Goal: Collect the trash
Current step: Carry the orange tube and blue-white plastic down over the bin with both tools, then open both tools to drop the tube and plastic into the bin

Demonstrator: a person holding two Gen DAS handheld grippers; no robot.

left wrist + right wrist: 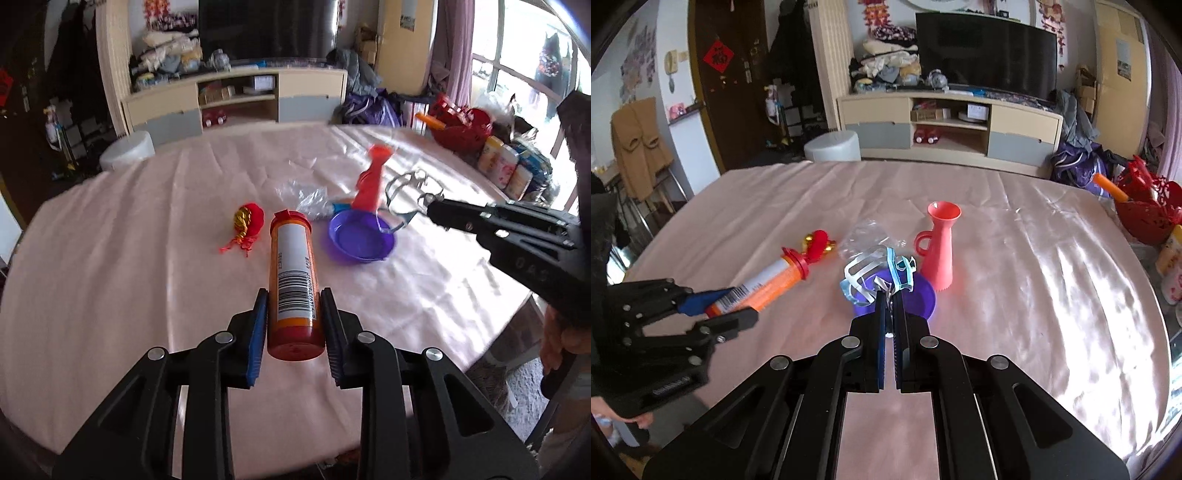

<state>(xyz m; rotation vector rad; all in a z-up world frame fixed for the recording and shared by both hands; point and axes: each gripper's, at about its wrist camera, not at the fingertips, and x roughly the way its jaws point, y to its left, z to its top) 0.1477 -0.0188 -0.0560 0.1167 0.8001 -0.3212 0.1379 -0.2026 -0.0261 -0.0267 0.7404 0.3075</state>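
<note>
Orange plastic tube with white barcode label and red cap (291,280) is clamped near its base between the left gripper (293,321) fingers, cap end cantilevered out above the pink tablecloth (110,258). Right gripper (890,295) fingers are pressed together on a tangle of white and blue plastic strips (875,269), hanging over the purple shallow plastic dish (923,295).

Risks: smooth tube may pivot or slip from an end grip. Dangling strips could snag the dish rim or tip the coral plastic funnel-topped vase (938,251) just beside it.
</note>
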